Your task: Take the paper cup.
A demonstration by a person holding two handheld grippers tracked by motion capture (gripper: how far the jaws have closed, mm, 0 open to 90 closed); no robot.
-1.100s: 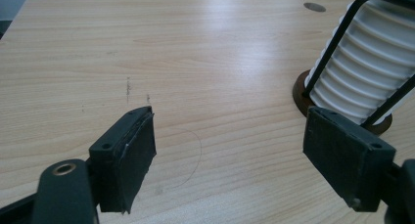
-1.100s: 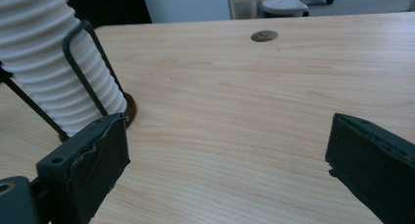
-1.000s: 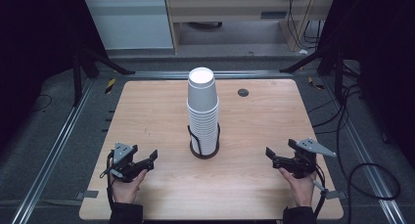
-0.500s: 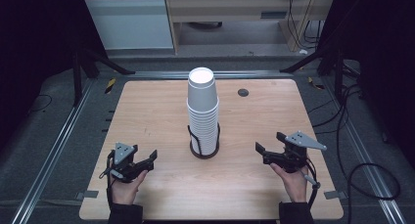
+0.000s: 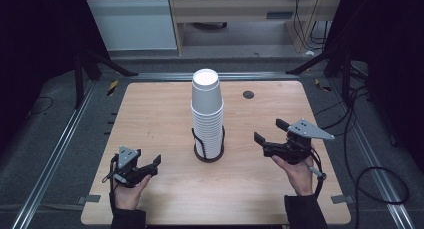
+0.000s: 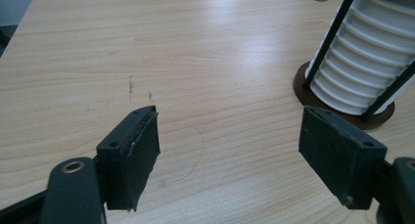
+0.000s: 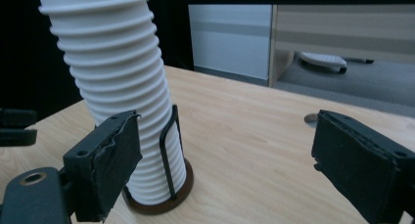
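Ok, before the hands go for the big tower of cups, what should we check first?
1. Right gripper jaws open: ok.
2. Left gripper jaws open: ok.
3. Both grippers empty: ok.
4. Cup stack sitting in its holder on the table: ok.
5. Bare table between right gripper and stack: ok.
6. Top cup loose enough to lift off: cannot tell.

white cup stack [image 7: 115,82], wire holder [image 7: 169,150], jaws apart
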